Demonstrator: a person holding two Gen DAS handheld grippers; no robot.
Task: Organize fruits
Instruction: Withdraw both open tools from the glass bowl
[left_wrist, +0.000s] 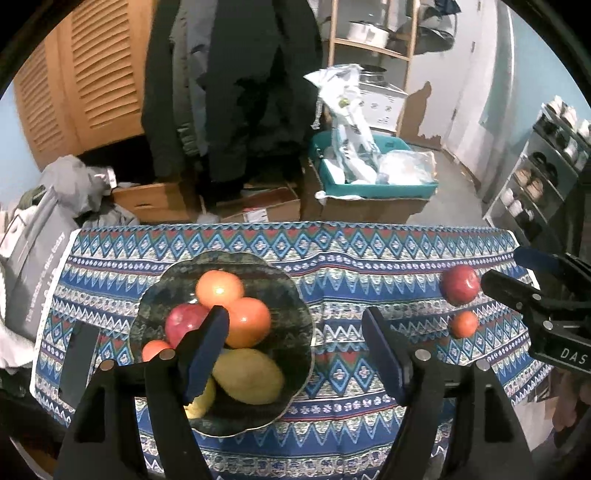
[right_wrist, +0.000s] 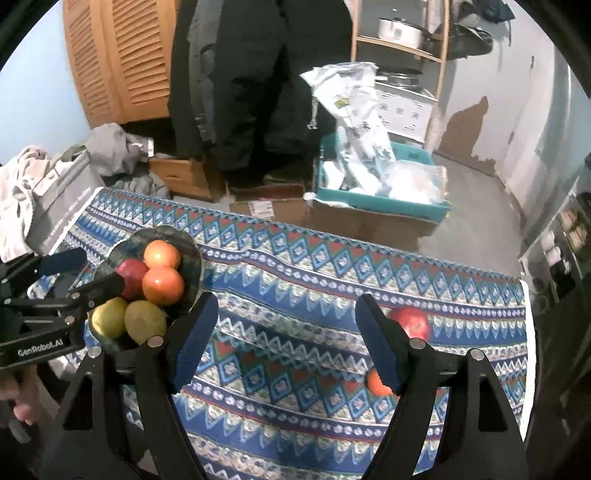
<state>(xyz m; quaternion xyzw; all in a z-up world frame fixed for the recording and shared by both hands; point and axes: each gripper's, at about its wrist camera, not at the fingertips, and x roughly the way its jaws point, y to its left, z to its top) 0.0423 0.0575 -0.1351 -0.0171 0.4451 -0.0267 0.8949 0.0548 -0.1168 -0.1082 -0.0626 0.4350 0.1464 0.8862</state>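
1. The left gripper hangs above the table with its fingers spread wide and nothing between them, its left finger over the bowl.
2. The right gripper is likewise spread and empty, over the patterned cloth.
3. The dark scalloped bowl holds two oranges, a red apple, a mango, a yellow fruit and a small orange one.
4. Another red apple and a small orange lie on the cloth near its right edge, close together.

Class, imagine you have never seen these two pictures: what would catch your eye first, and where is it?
First, the dark bowl heaped with fruit on the left of the patterned tablecloth. Next, a red apple and a small orange lying loose near the cloth's right end. Both open claws, left claw and right claw, hold nothing.
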